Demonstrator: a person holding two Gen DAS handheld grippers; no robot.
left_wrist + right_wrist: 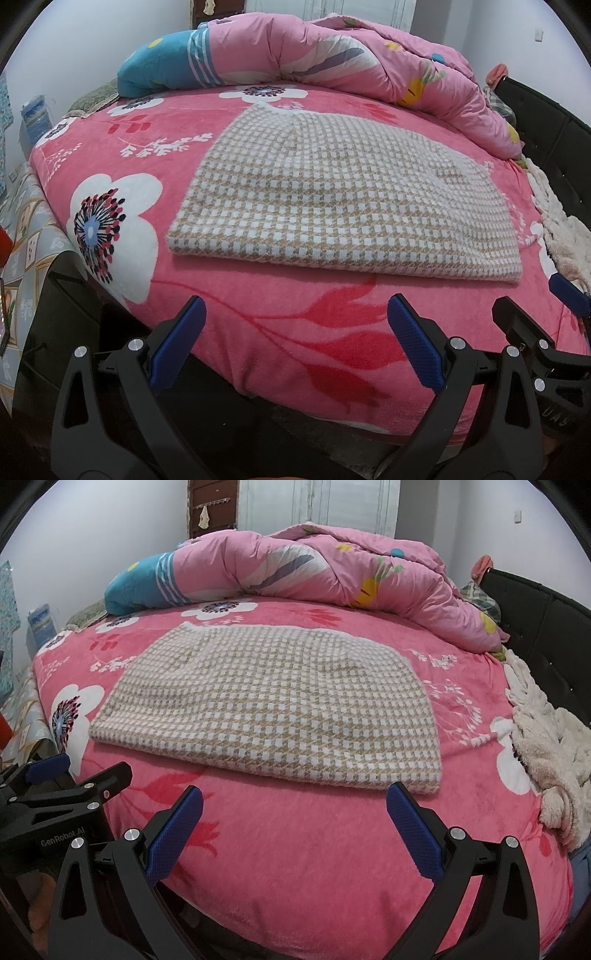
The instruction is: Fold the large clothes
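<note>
A beige-and-white houndstooth garment (340, 195) lies folded flat on the pink flowered bed cover (258, 325); it also shows in the right wrist view (273, 709). My left gripper (295, 306) is open and empty, held above the bed's near edge, short of the garment's front fold. My right gripper (295, 794) is open and empty, just in front of the garment's near right corner. The right gripper also shows at the right edge of the left wrist view (535, 306), and the left gripper at the left edge of the right wrist view (85, 766).
A pink quilt (332, 51) is bunched along the back of the bed. A cream fleece blanket (550, 757) lies on the right side by the black headboard (546, 620). A patterned cloth (22, 266) covers furniture to the left.
</note>
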